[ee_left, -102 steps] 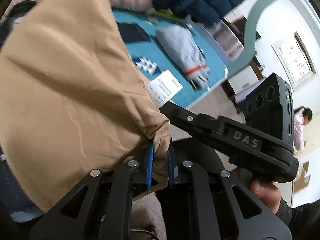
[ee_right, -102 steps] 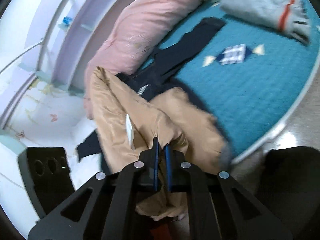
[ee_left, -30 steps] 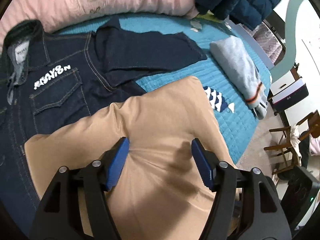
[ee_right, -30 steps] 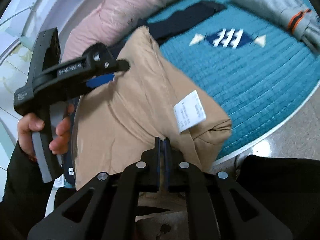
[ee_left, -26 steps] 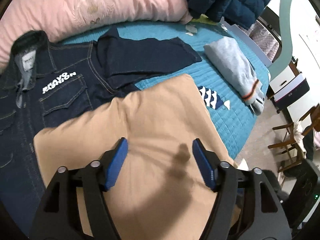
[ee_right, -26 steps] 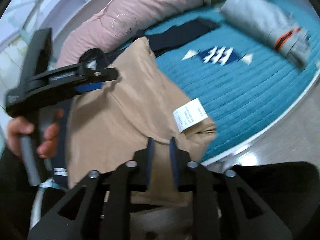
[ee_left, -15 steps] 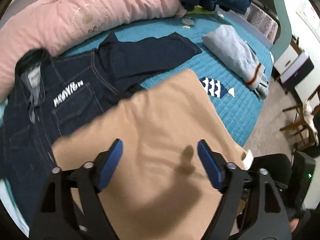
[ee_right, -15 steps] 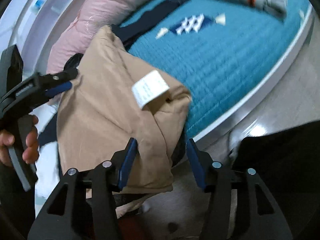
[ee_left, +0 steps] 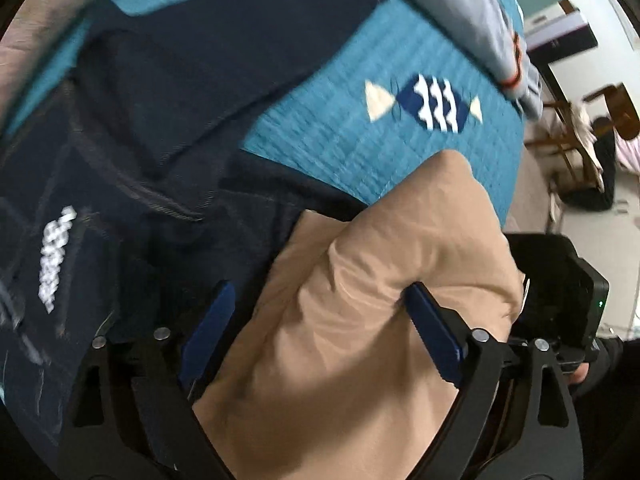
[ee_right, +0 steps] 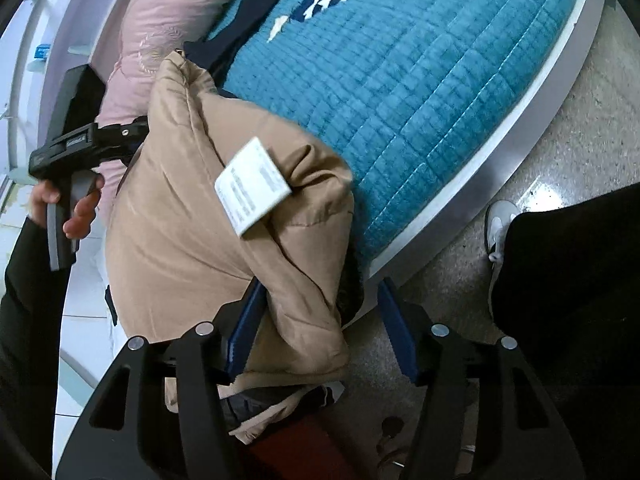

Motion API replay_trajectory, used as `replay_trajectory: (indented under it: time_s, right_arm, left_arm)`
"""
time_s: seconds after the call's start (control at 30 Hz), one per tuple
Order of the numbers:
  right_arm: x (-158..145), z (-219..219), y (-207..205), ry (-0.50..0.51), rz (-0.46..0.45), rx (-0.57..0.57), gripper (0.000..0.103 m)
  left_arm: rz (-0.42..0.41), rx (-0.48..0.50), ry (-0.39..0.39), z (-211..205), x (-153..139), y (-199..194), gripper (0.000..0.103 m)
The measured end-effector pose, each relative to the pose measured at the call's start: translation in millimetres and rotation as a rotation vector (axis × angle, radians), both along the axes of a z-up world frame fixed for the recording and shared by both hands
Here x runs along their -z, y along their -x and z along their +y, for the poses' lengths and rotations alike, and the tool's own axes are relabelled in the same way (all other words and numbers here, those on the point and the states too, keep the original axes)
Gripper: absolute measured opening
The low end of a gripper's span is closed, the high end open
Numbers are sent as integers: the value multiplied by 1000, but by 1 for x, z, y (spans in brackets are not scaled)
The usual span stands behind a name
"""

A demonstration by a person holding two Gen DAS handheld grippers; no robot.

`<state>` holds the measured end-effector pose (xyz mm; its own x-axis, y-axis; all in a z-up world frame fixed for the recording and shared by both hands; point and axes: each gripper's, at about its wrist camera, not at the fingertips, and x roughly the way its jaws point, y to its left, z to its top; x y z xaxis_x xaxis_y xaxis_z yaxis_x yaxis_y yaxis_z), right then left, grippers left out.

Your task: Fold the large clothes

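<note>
The tan padded jacket is my landmark: a puffy, smooth, faintly shiny bundle, folded into a thick lump with soft creases, lying at the near edge of the bed and spilling a little over the rim toward the floor. A white care label with fine print sticks out of its upper fold. My right gripper has just been opening; its blue pads stand apart with the jacket's lower corner between them, the left pad beside the fabric, the right pad clear of it, so I have let go. My left gripper has also just been opening and is spread wide over the jacket's far side, one pad denting the padding, the other off to the side over dark denim, gripping nothing. Beyond the jacket lies a dark denim jacket with stitched seams and white lettering, much blurred. Under both is a teal quilted bedspread with a grid of stitching and a navy and white fish motif. A folded grey garment sits farther back, a pink pillow to the jacket's far left. Below the bed's pale curved rim is speckled floor.
</note>
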<state>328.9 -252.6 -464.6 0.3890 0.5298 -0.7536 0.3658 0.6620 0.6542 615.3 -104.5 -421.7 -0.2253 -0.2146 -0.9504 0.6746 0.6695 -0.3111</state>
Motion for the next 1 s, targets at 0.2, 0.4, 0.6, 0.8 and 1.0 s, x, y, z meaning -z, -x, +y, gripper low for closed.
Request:
replay_trajectory:
  time_s: [0.2,0.4,0.6,0.8,1.0]
  right_arm:
    - [5,2,-3,-23,25,-3,57]
    - [9,1,-5,-34,45,3,59]
    - [14,2,-4,-38,49,3,60]
    - [7,3,-4,-30,45,-2,61]
    - [2,7,-4,-15,43,-13,61]
  left_arm:
    - [140,9,-8,1,36,-9,99]
    - [206,34,0,-1,48,-4,98]
    - [181,106,8,-5,39,7,79]
    - [83,124,88,7,20,17,55]
    - [-23,108,154,25,-12,34,42]
